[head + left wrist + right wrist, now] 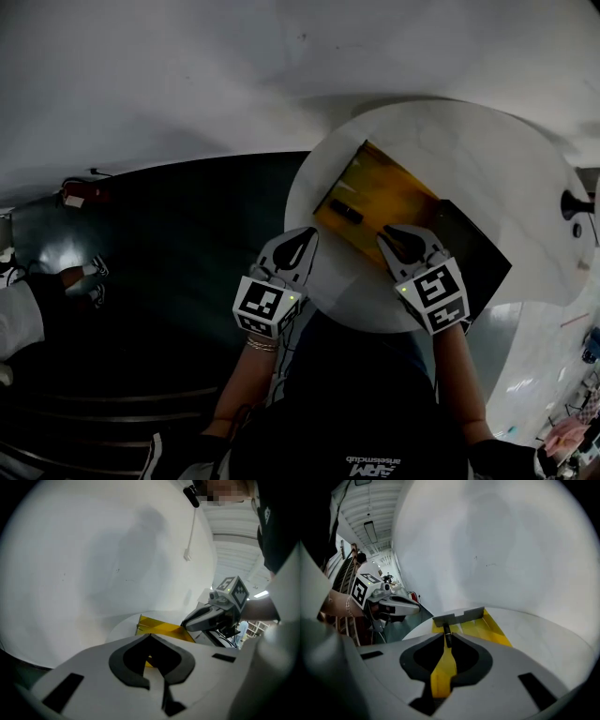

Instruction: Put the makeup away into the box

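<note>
An open yellow box (394, 192) lies on the round white table (487, 159), with its dark lid (473, 248) at the right side. One black makeup stick (345, 210) rests inside the box. My right gripper (398, 242) hovers over the box's near end. In the right gripper view its jaws (446, 641) stand a narrow gap apart with nothing between them, and the black stick (446, 630) shows beyond the tips. My left gripper (298, 246) hangs at the table's left edge, beside the box (159, 629). Its jaws (150, 635) are shut and empty.
The dark floor lies left of the table, with a small red object (80, 194) and a person's limbs (19, 309) at the far left. A black fitting (574, 204) sits at the right edge. A white wall curves behind the table.
</note>
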`<state>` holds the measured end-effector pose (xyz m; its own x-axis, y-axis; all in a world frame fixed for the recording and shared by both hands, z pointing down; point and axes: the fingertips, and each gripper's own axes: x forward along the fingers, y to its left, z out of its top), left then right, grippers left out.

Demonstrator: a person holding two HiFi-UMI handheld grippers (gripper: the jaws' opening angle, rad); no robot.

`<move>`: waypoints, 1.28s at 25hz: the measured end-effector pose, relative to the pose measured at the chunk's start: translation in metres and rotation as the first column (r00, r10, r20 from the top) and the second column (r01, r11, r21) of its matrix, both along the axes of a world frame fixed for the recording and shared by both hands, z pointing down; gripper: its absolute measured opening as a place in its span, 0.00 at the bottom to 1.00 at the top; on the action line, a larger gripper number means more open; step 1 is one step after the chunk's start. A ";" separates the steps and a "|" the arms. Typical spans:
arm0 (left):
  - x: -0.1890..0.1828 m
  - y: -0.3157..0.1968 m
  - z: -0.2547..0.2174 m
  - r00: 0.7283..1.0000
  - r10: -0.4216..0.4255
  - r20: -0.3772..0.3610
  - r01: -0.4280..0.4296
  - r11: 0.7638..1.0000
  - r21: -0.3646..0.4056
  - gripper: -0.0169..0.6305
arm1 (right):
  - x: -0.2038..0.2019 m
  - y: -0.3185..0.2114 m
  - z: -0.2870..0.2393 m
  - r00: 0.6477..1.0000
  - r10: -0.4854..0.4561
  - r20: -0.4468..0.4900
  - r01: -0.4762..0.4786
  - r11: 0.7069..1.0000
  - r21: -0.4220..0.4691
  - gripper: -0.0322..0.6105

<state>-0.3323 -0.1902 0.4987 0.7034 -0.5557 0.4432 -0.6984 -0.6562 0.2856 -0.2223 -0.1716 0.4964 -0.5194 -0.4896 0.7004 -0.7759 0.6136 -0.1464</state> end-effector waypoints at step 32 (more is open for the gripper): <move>0.188 0.118 -0.037 0.928 0.368 0.063 -0.374 0.920 0.120 0.05 | 0.164 0.155 -0.050 0.948 0.304 0.097 -0.316 0.934 0.168 0.08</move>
<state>-0.1441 -0.0719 0.4619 0.8538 -0.3119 0.4168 -0.4067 -0.8995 0.1599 -0.0581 -0.0164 0.4467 -0.3652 -0.7480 0.5543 -0.9237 0.3652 -0.1158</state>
